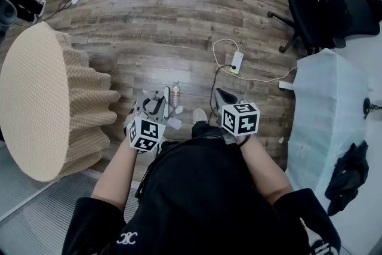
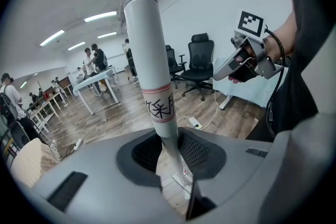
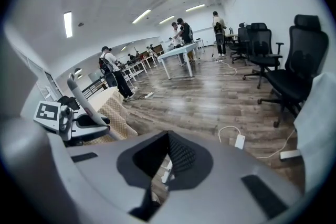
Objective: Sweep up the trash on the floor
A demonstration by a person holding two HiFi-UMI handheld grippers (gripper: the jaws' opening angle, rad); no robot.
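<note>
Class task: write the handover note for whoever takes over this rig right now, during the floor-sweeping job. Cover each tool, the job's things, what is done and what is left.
Left tool: shut on the pale grey long handle with a red-banded label.
Right tool: open, nothing between its jaws.
Trash: a clear plastic bottle and white paper scraps lie on the brown wooden floor just ahead of both tools.
Done: handle gripped.
Left: all the sweeping; nothing looks collected.

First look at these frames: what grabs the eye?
The pale handle clamped in the left tool fills the middle of the left gripper view. In the head view, a big beige ribbed drum stands at left, with white scraps and a bottle on the wood floor ahead.
</note>
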